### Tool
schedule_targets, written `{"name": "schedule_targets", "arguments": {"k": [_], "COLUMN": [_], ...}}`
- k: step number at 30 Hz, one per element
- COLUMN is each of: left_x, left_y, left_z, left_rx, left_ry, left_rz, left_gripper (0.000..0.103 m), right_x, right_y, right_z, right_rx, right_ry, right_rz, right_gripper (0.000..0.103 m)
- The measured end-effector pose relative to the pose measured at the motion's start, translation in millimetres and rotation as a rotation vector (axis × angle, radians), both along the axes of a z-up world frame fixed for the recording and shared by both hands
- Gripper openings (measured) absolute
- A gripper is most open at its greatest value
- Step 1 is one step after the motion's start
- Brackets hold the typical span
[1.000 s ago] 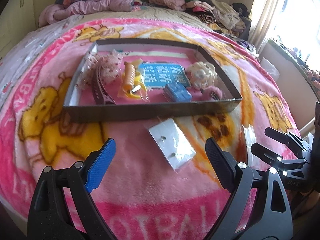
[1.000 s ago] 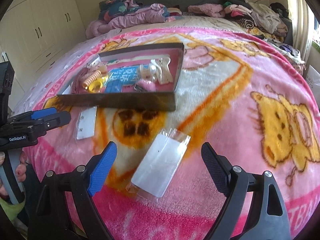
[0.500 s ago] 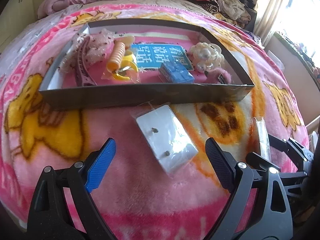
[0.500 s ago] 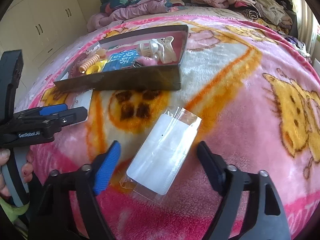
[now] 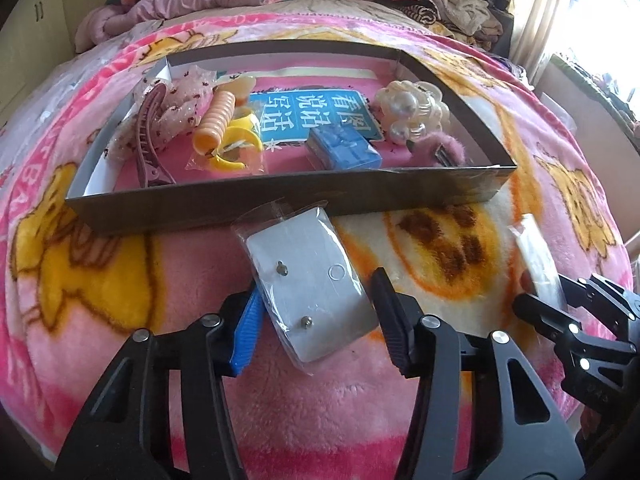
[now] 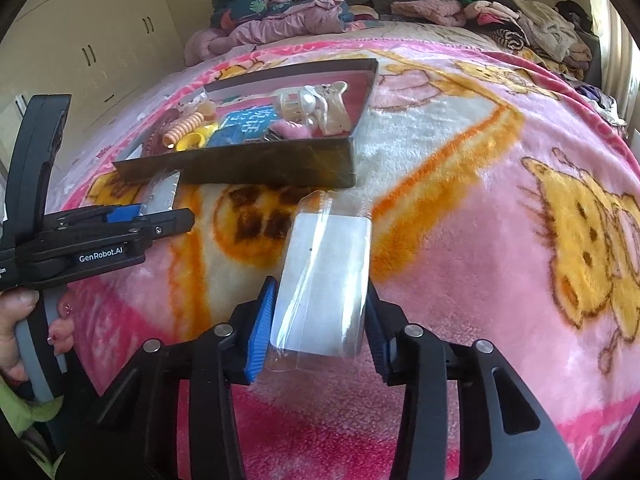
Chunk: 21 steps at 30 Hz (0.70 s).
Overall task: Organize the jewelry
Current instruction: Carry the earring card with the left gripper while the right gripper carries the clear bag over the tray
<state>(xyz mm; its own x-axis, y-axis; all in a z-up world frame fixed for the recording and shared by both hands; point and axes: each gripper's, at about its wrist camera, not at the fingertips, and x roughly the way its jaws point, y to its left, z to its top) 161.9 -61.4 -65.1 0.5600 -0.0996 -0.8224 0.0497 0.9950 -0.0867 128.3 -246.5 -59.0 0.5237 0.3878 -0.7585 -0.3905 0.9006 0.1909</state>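
Note:
A white earring card in a clear bag (image 5: 310,280) lies on the pink blanket just in front of the dark cardboard tray (image 5: 280,196). My left gripper (image 5: 316,320) has its fingers closed in on both sides of this card. A second clear-bagged white card (image 6: 324,280) lies to the right of the first. My right gripper (image 6: 318,320) is shut on its near end. In the right wrist view the left gripper (image 6: 156,220) shows at the left with the first card (image 6: 160,196).
The tray holds a pearl flower clip (image 5: 412,112), a blue box (image 5: 344,148), an orange coil tie (image 5: 216,124), a maroon hair clip (image 5: 148,140) and a blue card (image 5: 312,112). Clothes (image 5: 200,4) are piled at the bed's far end. Cabinets (image 6: 100,40) stand to the left.
Both grippers moved forward and down onto their cards. Both pairs of fingers closed from wide open to gripping the cards' sides.

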Motion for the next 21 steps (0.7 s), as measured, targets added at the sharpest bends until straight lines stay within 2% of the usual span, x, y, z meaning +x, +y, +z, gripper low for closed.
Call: {"name": "schedule_targets", "arguments": {"k": [9, 21], "left_x": [-15.6, -27.0], "left_y": [8.0, 36.1], "left_z": [16.8, 37.0], "left_rx": [-0.029, -0.059], "left_ry": [-0.035, -0.084], "left_rz": [-0.018, 0.030], "left_gripper": [0.040, 0.040], "right_x": [-4.2, -8.6], "right_y": [17.3, 45.7], "right_z": [8.4, 25.4], "right_rx": [0.011, 0.018], "right_ry": [-0.014, -0.032], "right_rz": [0.071, 0.148], "right_gripper": [0.037, 0.037]}}
